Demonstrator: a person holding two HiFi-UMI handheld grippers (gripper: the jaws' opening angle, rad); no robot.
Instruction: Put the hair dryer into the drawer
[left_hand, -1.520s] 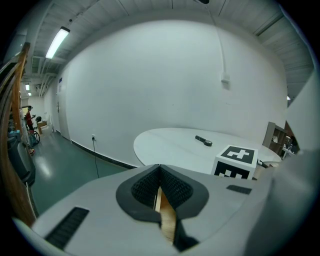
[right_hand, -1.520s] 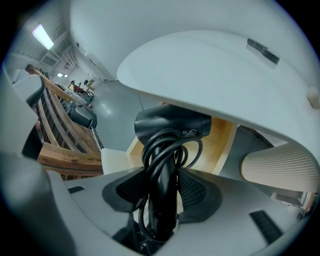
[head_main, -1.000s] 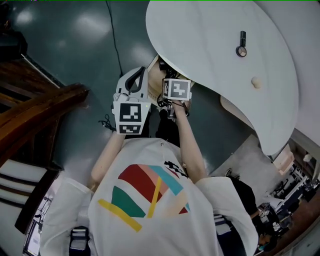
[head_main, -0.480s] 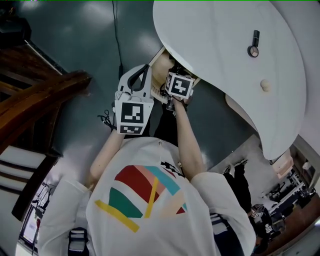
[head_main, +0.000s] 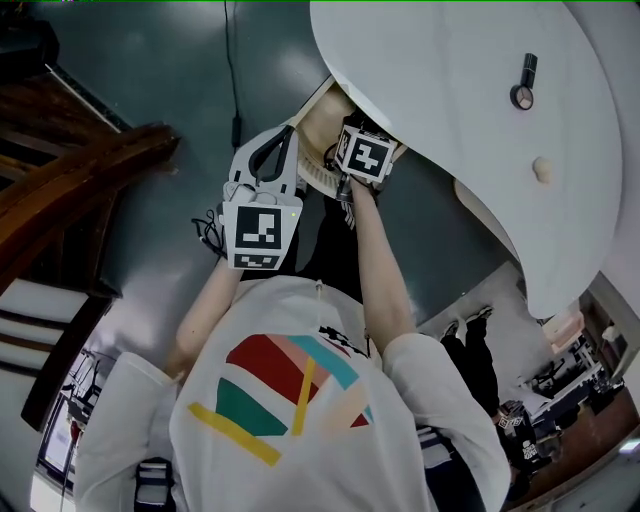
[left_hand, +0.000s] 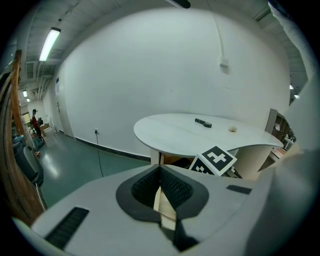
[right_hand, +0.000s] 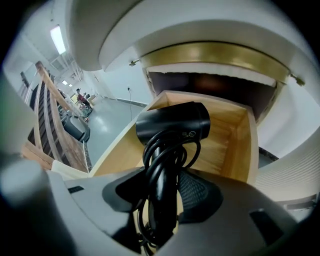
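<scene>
Right gripper (right_hand: 165, 187): fingers clamped on hair dryer (right_hand: 172, 122) handle, cord wound round it. Dryer head sits just past fingertips, above open drawer (right_hand: 239, 142). Left gripper (left_hand: 160, 172): fingers together.

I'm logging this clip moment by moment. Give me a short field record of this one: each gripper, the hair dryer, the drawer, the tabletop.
right gripper: shut on the hair dryer, gripping where its cord is wound
hair dryer: black, head over the open drawer; contact with the drawer floor cannot be told
drawer: wooden, pulled out from under the white table; the inside that shows is bare wood
left gripper: jaws together, nothing between them
tabletop: small black object, small pale round thing
</scene>
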